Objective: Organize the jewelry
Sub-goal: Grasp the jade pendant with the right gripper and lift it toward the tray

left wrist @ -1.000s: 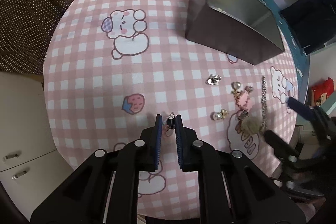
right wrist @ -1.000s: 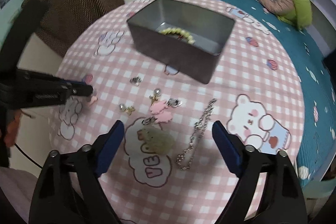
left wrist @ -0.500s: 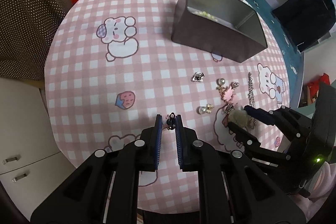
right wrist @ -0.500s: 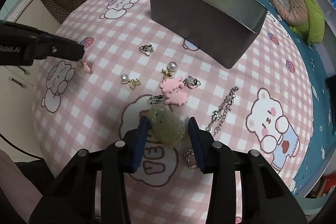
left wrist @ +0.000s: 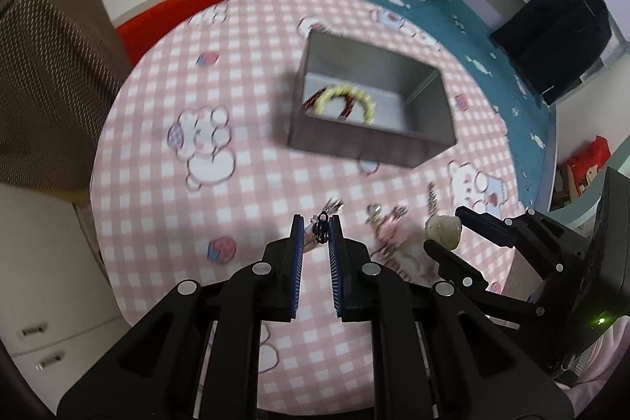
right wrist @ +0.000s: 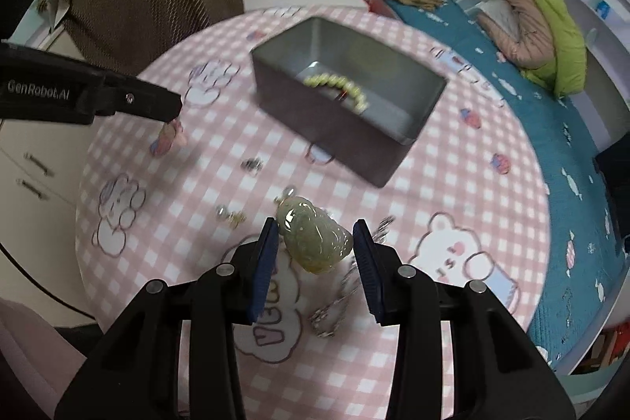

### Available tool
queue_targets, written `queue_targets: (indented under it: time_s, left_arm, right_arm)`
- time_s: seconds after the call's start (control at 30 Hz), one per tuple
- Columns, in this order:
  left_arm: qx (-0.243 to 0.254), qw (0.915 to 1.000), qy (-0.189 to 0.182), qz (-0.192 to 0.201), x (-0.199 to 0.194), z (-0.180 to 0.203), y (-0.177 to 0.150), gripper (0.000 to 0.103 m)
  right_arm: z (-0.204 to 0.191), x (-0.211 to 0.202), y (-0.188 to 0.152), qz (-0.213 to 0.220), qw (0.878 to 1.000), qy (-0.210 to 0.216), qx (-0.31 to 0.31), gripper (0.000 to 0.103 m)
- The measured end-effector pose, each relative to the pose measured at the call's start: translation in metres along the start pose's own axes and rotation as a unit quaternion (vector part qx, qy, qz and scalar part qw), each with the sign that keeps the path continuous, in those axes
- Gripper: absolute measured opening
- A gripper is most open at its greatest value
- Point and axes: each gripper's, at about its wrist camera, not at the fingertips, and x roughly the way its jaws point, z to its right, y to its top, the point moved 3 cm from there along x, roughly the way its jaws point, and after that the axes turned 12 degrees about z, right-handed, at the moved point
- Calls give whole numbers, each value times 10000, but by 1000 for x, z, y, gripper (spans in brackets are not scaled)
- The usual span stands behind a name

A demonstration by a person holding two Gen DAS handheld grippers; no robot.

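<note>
While the right gripper (right wrist: 315, 243) was clamped on the green pendant (right wrist: 313, 241) above the table's (right wrist: 453, 191) near edge, short of the grey box (right wrist: 393, 93), its smooth carved surface could slip free mid-carry.

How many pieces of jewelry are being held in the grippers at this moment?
2. The right hand-held gripper holds the green jade pendant. The left hand-held gripper pinches a small pink earring. Other pieces lie on the table; some may be hidden.
</note>
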Motion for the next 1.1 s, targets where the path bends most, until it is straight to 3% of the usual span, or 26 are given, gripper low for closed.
queue_targets:
  time_s: [0.27,0.57,0.77,1.1]
  left_arm:
    - [265,9989,-294,268,-1,26,35,12]
    - [454,9958,-679,413,16,58,68,12]
    - [576,9952,-748,241,40,69,76,12]
    - [918,9943,-535,-111,74,69,74,16]
  right_arm:
    - [26,-18,38,577,9974,-357,251,37]
    - [48,-12,50,676,9950,-598,419,37]
    - [60,-7,48,616,9939,-686,600,37]
    - [72,5,54,581,9932,-628,791,37]
